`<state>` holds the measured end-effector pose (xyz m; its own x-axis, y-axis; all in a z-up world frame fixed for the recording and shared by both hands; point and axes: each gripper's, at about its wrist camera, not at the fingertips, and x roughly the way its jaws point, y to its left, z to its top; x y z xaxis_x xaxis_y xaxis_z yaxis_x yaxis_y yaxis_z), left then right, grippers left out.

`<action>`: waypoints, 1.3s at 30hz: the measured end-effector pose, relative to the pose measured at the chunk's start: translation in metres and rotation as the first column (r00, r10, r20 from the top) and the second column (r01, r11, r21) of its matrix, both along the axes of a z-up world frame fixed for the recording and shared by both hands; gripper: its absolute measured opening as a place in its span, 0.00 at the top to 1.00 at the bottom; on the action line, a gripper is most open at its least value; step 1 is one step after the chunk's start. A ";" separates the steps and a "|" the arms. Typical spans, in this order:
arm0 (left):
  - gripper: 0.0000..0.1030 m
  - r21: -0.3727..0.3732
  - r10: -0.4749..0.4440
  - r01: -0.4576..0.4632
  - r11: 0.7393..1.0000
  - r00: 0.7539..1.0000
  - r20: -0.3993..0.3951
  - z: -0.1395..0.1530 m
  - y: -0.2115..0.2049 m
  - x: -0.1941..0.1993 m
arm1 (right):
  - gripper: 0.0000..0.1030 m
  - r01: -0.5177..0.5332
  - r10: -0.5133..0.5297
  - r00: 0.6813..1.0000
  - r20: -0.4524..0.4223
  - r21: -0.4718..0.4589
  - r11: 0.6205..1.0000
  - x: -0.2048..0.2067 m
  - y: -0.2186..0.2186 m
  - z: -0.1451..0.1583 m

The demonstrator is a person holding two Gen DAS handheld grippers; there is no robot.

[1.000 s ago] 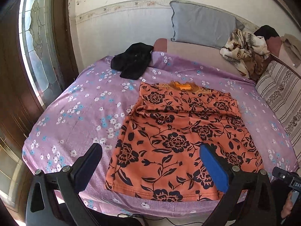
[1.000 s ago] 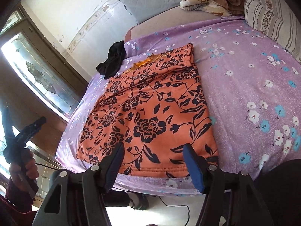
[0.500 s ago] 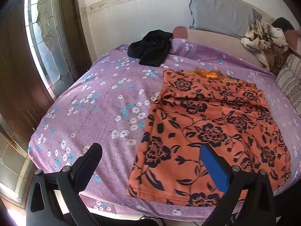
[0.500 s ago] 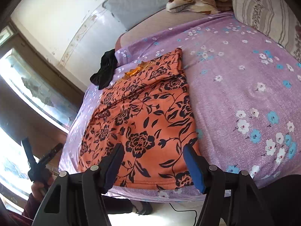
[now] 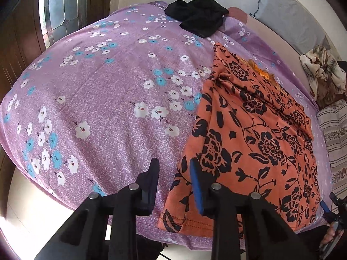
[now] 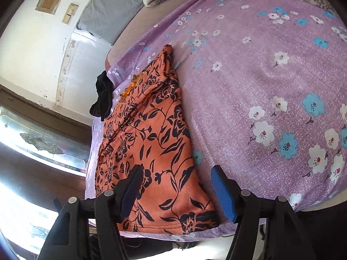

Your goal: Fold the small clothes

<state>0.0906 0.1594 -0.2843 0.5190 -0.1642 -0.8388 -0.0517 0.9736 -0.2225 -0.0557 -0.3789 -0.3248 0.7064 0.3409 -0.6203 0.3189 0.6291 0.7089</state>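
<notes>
So this looks like the approach for the first fold. The orange floral-print knit top [image 5: 256, 134] is spread flat on the purple flowered bedsheet [image 5: 104, 99], and both tools are lining up on its hem corners, nothing lifted yet.

The left gripper [image 5: 173, 179] has just been closing. Its jaws are now fairly narrow, with a gap between them. The blue pad sits over the top's near-left corner and the black pad over bare sheet just beside it, so the side edge runs between them, but I don't see the pads pinching cloth. The right gripper [image 6: 175, 186] is spread wider, straddling the near-right corner, not gripping either.

Next move, I'd guess: get both down onto the hem, close on the fabric without grabbing the sheet too, then carry the hem away toward the collar.

The top's long axis runs straight out ahead of the fingers: hem nearest the tools, yellowish neckline [image 5: 260, 70] at the far end, pointing toward the crumpled black garment [image 5: 197, 19] beyond.
</notes>
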 end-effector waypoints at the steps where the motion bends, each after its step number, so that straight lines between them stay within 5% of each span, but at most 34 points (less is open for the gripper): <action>1: 0.71 0.007 -0.008 0.008 1.000 1.000 0.006 -0.001 -0.001 -0.001 | 0.34 0.002 -0.002 1.000 -0.012 0.007 1.000 0.002 -0.001 -0.004; 3: 0.70 0.023 -0.014 0.014 1.000 1.000 0.005 -0.003 -0.003 0.000 | 0.35 0.004 -0.003 1.000 -0.021 0.045 0.999 0.007 -0.003 -0.013; 7: 0.33 -0.004 -0.005 0.005 1.000 1.000 -0.008 -0.008 0.003 0.003 | 0.37 -0.018 0.019 1.000 -0.020 0.040 0.999 0.018 0.003 -0.018; 9: 0.33 0.004 -0.001 0.001 1.000 1.000 -0.018 -0.012 0.004 0.003 | 0.38 -0.043 0.044 0.999 -0.012 0.042 0.998 0.022 0.009 -0.017; 12: 0.33 0.001 -0.010 0.010 1.000 0.999 -0.031 -0.018 0.003 0.001 | 0.57 -0.144 0.145 0.989 -0.040 0.021 0.989 0.032 0.029 -0.019; 16: 0.58 -0.014 -0.036 0.036 0.999 0.999 -0.017 -0.017 0.000 0.001 | 0.60 -0.218 0.214 0.975 -0.055 -0.081 0.973 0.035 0.052 -0.015; 19: 0.57 -0.011 -0.064 0.064 0.998 0.998 -0.011 -0.015 -0.007 -0.001 | 0.59 -0.212 0.207 0.977 -0.057 -0.090 0.973 0.034 0.052 -0.017; 22: 0.34 -0.038 -0.132 0.132 0.991 0.991 -0.018 -0.015 -0.017 -0.004 | 0.47 -0.219 0.216 0.976 -0.038 -0.086 0.972 0.034 0.055 -0.016; 24: 0.34 -0.022 -0.153 0.153 0.988 0.988 -0.019 -0.016 -0.022 -0.005 | 0.45 -0.229 0.225 0.973 -0.043 -0.133 0.964 0.035 0.062 -0.014; 25: 0.35 -0.020 -0.160 0.159 0.987 0.987 -0.016 -0.016 -0.023 -0.006 | 0.45 -0.238 0.234 0.971 -0.045 -0.158 0.958 0.035 0.064 -0.013; 29: 0.86 -0.063 -0.167 0.165 0.984 0.986 -0.029 -0.017 -0.022 -0.005 | 0.76 -0.240 0.230 0.971 -0.070 -0.234 0.942 0.036 0.068 -0.014; 33: 0.90 -0.098 -0.185 0.181 0.979 0.982 -0.031 -0.017 -0.025 -0.006 | 0.77 -0.240 0.230 0.971 -0.066 -0.233 0.943 0.037 0.067 -0.016; 36: 0.74 -0.096 -0.187 0.182 0.979 0.981 -0.048 -0.019 -0.028 -0.005 | 0.77 -0.234 0.227 0.972 -0.061 -0.208 0.950 0.038 0.065 -0.018; 38: 0.52 -0.111 -0.216 0.211 0.971 0.976 -0.040 -0.017 -0.034 -0.007 | 0.76 -0.227 0.220 0.974 -0.057 -0.195 0.954 0.037 0.064 -0.019; 39: 0.52 -0.090 -0.228 0.224 0.971 0.973 -0.041 -0.017 -0.038 -0.007 | 0.74 -0.219 0.212 0.976 -0.056 -0.186 0.958 0.037 0.063 -0.019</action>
